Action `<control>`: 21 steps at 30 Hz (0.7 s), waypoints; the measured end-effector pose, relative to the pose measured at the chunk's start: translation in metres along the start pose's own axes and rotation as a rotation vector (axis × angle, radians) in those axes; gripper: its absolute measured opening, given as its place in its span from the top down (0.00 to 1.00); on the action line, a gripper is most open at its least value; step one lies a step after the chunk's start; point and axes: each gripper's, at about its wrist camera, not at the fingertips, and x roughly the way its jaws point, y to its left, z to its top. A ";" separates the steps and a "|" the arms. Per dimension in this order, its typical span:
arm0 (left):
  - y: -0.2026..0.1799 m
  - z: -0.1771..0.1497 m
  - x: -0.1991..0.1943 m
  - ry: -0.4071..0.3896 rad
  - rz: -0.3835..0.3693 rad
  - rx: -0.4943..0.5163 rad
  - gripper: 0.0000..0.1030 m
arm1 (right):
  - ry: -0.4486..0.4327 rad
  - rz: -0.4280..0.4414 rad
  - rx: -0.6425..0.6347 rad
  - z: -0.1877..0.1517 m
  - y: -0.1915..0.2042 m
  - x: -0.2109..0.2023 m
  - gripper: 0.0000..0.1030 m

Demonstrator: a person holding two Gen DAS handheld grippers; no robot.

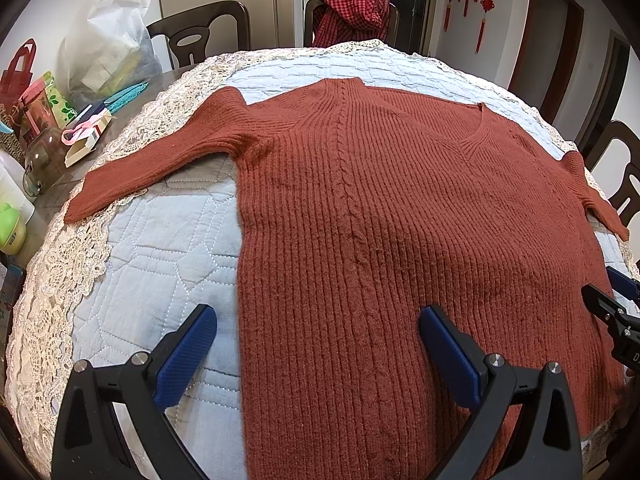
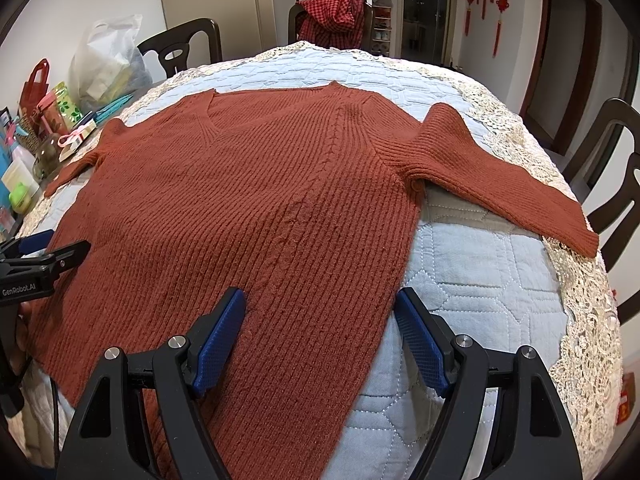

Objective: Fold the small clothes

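A rust-red ribbed V-neck sweater point(image 1: 400, 208) lies flat, front up, on a pale blue quilted cloth point(image 1: 160, 264), with both sleeves spread out sideways. My left gripper point(image 1: 318, 320) is open above the sweater's lower left edge, one pad over the quilt, the other over the knit. My right gripper point(image 2: 320, 304) is open over the lower right edge of the sweater point(image 2: 260, 208), straddling its side seam. Neither holds anything. The right gripper point(image 1: 612, 308) shows at the right border of the left wrist view, and the left gripper point(image 2: 44, 260) at the left border of the right wrist view.
The quilt has a cream lace border point(image 1: 52, 300) and covers a table. Clutter stands at the left end: a white plastic bag point(image 1: 108, 44), a glass jar point(image 1: 44, 156), gift bags and boxes point(image 1: 40, 100). Dark wooden chairs point(image 1: 204, 32) surround the table; one carries a red checked garment point(image 1: 352, 16).
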 end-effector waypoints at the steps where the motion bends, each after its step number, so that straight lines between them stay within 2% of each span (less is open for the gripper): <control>1: 0.000 0.000 0.000 -0.001 0.000 0.000 0.00 | 0.000 0.000 0.000 0.000 0.000 0.000 0.25; 21: 0.000 0.000 -0.002 -0.015 0.002 0.001 0.00 | 0.012 -0.009 0.009 0.000 0.000 0.002 0.25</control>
